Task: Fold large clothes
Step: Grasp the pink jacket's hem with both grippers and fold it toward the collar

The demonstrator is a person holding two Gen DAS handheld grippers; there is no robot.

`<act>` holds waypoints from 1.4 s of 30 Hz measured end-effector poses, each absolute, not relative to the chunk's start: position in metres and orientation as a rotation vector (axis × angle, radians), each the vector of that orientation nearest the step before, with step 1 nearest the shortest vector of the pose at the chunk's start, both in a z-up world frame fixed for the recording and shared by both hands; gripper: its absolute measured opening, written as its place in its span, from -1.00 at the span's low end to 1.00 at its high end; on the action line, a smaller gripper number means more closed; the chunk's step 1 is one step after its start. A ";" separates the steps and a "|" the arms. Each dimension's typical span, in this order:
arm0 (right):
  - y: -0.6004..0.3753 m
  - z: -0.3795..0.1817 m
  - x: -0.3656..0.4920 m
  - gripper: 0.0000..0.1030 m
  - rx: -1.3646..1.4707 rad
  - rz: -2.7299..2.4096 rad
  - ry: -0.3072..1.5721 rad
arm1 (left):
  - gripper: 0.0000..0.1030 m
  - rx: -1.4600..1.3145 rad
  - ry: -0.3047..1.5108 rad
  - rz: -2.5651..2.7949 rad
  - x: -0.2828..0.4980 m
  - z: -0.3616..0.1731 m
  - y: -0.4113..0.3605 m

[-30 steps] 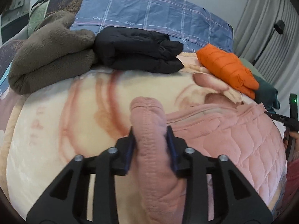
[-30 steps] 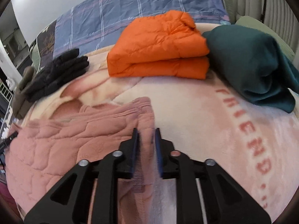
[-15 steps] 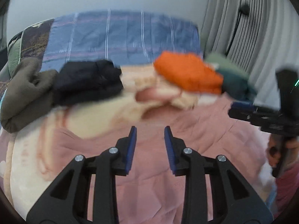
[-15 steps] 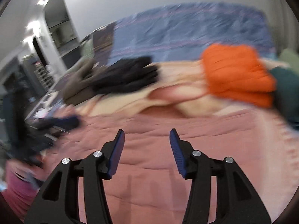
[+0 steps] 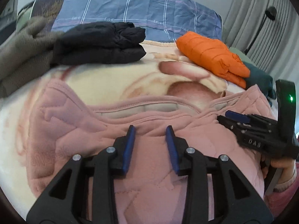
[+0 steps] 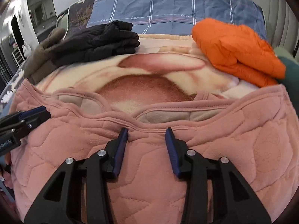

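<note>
A pink quilted garment point(image 5: 153, 177) lies spread on the bed, its far hem folded over so the beige lining shows; it also fills the near part of the right wrist view point(image 6: 233, 145). My left gripper point(image 5: 150, 128) is open and empty, its fingertips just above the garment's far edge. My right gripper point(image 6: 146, 130) is open and empty, also over that far edge. The right gripper shows at the right in the left wrist view point(image 5: 237, 116). The left gripper shows at the left in the right wrist view point(image 6: 31, 113).
A cream and pink printed blanket point(image 6: 149, 71) covers the bed. Folded clothes lie along the far side: a black jacket point(image 5: 101, 43), an orange jacket point(image 5: 211, 56), a grey-brown fleece point(image 5: 20, 52), a dark green garment point(image 5: 259, 78). A blue plaid pillow point(image 5: 130, 9) lies behind them.
Both grippers let go of the pink garment, opened, and moved back toward its middle. The garment now lies flat with its far hem folded over.
</note>
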State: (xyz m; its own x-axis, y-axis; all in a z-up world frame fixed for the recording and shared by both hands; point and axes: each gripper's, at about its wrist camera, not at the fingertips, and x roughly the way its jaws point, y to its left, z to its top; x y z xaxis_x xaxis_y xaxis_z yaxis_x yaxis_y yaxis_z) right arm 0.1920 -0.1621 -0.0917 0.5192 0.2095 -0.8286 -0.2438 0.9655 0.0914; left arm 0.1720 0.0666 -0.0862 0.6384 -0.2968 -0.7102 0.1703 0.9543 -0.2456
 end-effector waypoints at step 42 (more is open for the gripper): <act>-0.325 -0.055 -0.008 0.04 0.221 0.034 0.892 | 0.22 -0.098 0.856 -0.421 -0.039 -0.109 0.139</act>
State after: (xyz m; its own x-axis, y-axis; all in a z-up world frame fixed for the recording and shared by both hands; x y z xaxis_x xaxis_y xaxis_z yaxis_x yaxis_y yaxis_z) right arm -0.0077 -0.3248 -0.0547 0.6286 0.1209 -0.7683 0.0628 0.9767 0.2051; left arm -0.0390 0.1387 -0.1091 0.5788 -0.3980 -0.7117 0.3206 0.9136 -0.2501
